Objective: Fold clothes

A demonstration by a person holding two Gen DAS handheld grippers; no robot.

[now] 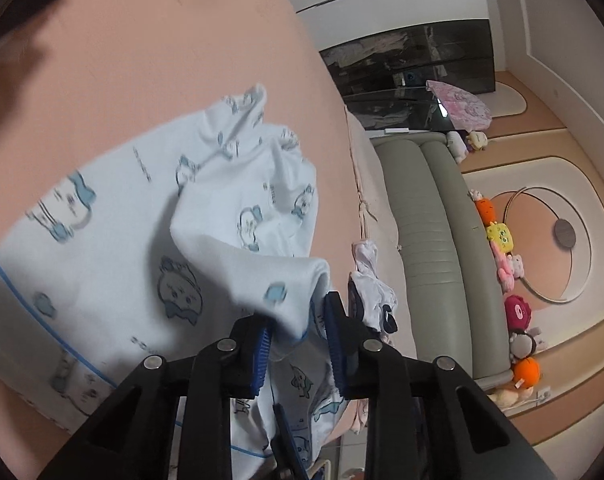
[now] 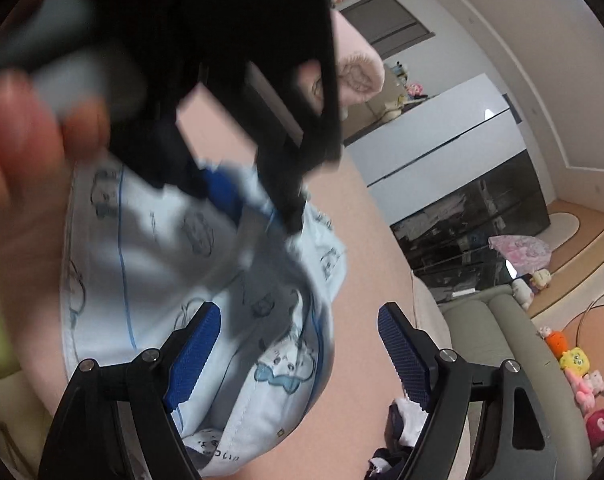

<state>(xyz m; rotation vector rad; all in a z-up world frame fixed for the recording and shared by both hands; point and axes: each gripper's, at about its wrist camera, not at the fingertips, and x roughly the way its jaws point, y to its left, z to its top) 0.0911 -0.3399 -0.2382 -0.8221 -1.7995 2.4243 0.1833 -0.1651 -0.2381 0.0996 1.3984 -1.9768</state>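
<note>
Blue pads of the left gripper (image 1: 297, 336) pinched the garment (image 1: 141, 240), half-folded; right gripper (image 2: 297, 356) gaped at six o'clock.

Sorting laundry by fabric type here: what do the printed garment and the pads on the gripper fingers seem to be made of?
The printed garment looks like soft matte cotton knit, pale blue with cartoon prints and blue piping; it drapes in loose rounded folds. The exact fibre cannot be told. The pads look like blue ribbed rubber or plastic, set on glossy black plastic fingers.
</note>
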